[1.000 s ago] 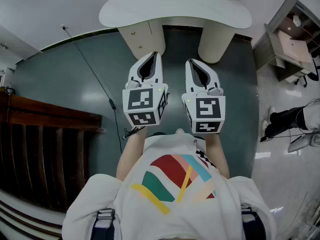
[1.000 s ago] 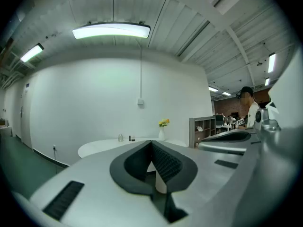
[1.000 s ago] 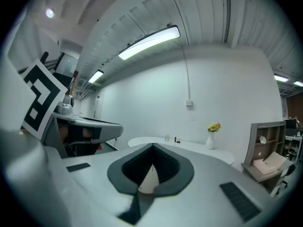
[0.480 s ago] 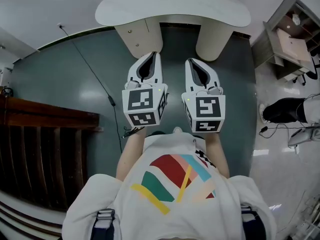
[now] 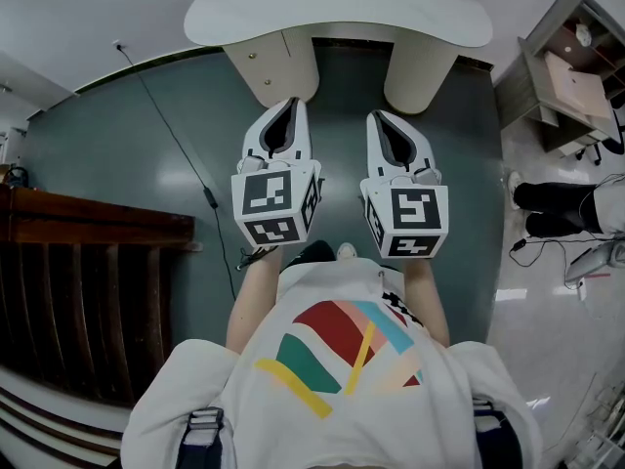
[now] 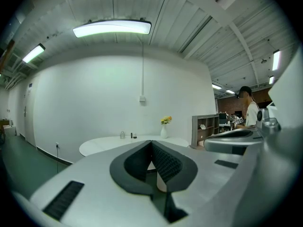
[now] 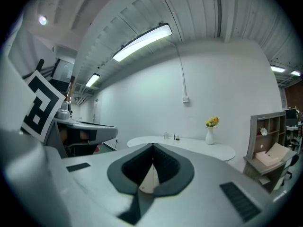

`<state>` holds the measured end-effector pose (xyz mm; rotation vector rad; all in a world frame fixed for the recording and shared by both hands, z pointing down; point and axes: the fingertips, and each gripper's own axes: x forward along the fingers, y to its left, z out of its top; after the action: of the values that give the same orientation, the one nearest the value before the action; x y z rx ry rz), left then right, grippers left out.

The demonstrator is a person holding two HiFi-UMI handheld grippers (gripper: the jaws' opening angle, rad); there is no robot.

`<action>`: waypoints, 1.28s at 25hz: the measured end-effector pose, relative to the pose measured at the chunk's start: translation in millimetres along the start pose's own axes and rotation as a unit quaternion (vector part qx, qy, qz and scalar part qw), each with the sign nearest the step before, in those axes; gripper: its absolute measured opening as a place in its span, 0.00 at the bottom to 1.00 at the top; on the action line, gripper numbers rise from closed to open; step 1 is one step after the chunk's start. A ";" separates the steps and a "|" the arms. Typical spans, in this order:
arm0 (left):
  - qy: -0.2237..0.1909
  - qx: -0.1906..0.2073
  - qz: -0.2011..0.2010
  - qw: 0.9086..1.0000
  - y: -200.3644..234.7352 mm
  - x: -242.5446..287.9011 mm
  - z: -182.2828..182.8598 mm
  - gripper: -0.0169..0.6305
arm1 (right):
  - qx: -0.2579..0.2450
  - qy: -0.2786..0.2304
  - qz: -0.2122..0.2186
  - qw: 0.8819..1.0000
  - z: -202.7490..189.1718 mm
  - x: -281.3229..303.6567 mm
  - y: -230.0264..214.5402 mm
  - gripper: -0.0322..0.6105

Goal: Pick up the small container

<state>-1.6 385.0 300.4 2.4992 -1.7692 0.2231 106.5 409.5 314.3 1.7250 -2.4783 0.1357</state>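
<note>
Since well short of the white table point(image 5: 332, 13), carried side by side above the green floor point(image 5: 127, 154) in the head view: left gripper point(image 5: 290, 103) and right gripper point(image 5: 379, 115), noses toward the far table, probably lined up for the approach. Nothing of the task's object visible there, with the tabletop's far part cut off. From the left gripper view, tips clenched together on nothing, aimed about level at the tabletop; far ahead, likely the small container point(image 6: 122, 135), tiny and clear, left of a vase point(image 6: 164, 132). From the right gripper view, likewise pinched together and empty, well apart from the small container point(image 7: 166, 136); presumably closed only for carrying, needing to open before any grasp.
</note>
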 end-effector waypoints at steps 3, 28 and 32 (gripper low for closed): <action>-0.001 0.002 0.002 1.000 -2.0 -0.5 -2.8 0.05 | 0.002 0.004 0.000 1.000 -6.4 -0.1 -4.2 0.07; -0.062 0.029 0.034 0.997 20.2 47.6 59.8 0.05 | -0.054 -0.095 -0.004 0.994 80.1 28.5 -42.5 0.07; -0.083 0.029 0.019 0.996 21.3 61.0 69.3 0.05 | -0.057 -0.091 0.001 0.994 73.5 46.9 -39.7 0.07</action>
<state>3.6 311.2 241.1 2.5944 -1.8985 0.0698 124.2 341.8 248.9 1.7608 -2.5556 -0.1664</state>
